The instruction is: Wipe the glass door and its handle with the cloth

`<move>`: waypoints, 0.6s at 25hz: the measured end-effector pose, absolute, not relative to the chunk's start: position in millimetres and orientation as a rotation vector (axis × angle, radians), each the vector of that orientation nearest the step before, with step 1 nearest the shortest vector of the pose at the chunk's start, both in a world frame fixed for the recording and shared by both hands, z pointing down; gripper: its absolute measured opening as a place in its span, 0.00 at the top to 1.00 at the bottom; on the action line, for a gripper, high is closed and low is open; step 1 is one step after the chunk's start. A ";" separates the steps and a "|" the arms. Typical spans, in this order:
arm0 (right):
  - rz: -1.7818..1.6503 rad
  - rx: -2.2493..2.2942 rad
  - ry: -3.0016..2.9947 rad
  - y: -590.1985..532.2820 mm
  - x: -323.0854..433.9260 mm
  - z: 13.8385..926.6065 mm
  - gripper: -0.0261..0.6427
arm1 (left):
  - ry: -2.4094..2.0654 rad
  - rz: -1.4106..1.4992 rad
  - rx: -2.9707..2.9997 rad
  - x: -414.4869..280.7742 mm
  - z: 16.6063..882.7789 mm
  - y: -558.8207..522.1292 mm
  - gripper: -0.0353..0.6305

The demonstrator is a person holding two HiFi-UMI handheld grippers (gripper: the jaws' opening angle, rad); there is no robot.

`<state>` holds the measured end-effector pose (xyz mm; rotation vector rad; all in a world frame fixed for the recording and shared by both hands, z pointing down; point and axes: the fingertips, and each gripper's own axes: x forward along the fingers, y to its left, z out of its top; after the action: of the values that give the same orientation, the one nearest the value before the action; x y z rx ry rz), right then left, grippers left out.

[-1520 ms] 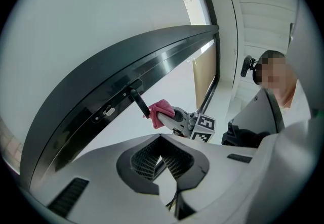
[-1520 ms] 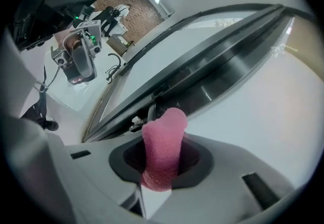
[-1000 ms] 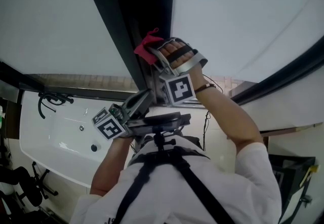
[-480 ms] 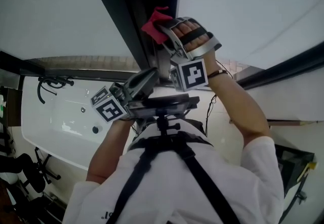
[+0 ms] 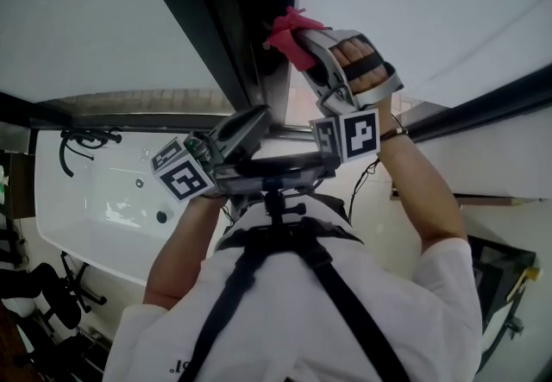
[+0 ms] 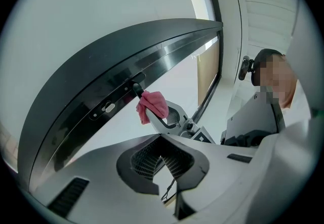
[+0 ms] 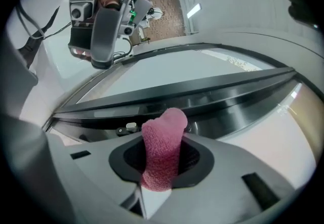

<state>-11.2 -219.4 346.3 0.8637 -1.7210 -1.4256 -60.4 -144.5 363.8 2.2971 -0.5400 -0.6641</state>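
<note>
- You look to be on the handle part of the job. Your right tool (image 5: pixel 304 44) holds the pink cloth (image 5: pixel 289 27) up against the dark door frame (image 5: pixel 226 35), near 12 o'clock in the head view.
- In the left gripper view, the cloth's free end touches the small dark handle (image 6: pixel 135 87) that stands out of that frame. The pale glass pane (image 6: pixel 91 20) spreads away toward 10 o'clock.
- To do this step well, wrap the loose end round the handle rather than dabbing one face of it. Then draw it along the stub from root to tip.
- Turn your wrist so that fabric leads, not the hard jaw tips. Metal rubbing on the frame could scratch it.
- Press lightly and evenly. Only a short roll of cloth sticks out past the jaws, so a hard push could fold it back.
- From the handle, I would carry the stroke onto the glass in long overlapping passes toward 10 o'clock.
- The right tool is clamped tight on the cloth. In the right gripper view the rolled fabric stands up between the pads toward 12 o'clock, with its top against the frame.
- Your left tool (image 5: pixel 252 125) has its jaws drawn together with nothing between them. It hangs at about 8 o'clock from the right tool, clear of the door, and could brace the frame if the door swings.
</note>
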 end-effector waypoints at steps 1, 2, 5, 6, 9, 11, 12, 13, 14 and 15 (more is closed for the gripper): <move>-1.407 0.888 -1.728 -218.7 -5.1 345.9 0.82 | -0.538 -0.662 2.298 -59.8 364.0 -144.7 0.96; -1.389 0.914 -1.731 -218.0 1.5 345.4 0.82 | -0.537 -0.659 2.300 -59.4 364.1 -144.8 0.96; -1.327 0.993 -1.737 -215.3 21.2 346.0 0.82 | -0.538 -0.655 2.300 -59.4 364.6 -144.9 0.96; -1.301 1.020 -1.740 -214.3 27.7 346.7 0.82 | -0.539 -0.655 2.300 -59.7 364.8 -144.7 0.96; -1.214 1.112 -1.741 -213.1 50.7 350.4 0.82 | -0.542 -0.655 2.297 -60.0 365.2 -144.6 0.96; -1.144 1.172 -1.731 -215.9 67.8 355.4 0.82 | -0.545 -0.654 2.296 -60.3 366.2 -144.9 0.96; -1.104 1.202 -1.726 -218.2 76.1 358.3 0.82 | -0.547 -0.654 2.296 -60.8 366.7 -144.9 0.96; -1.062 1.232 -1.726 -220.3 83.7 361.3 0.82 | -0.550 -0.655 2.294 -61.4 367.2 -144.7 0.96; -1.018 1.260 -1.735 -221.8 90.0 364.2 0.82 | -0.552 -0.656 2.293 -62.1 367.7 -144.4 0.96; -0.970 1.285 -1.757 -222.6 94.3 367.1 0.82 | -0.554 -0.656 2.291 -62.6 368.1 -144.3 0.96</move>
<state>94.3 -222.6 367.1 1.2854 -1.7574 -0.9696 -62.6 -144.3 368.1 2.2911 -0.5535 -0.6560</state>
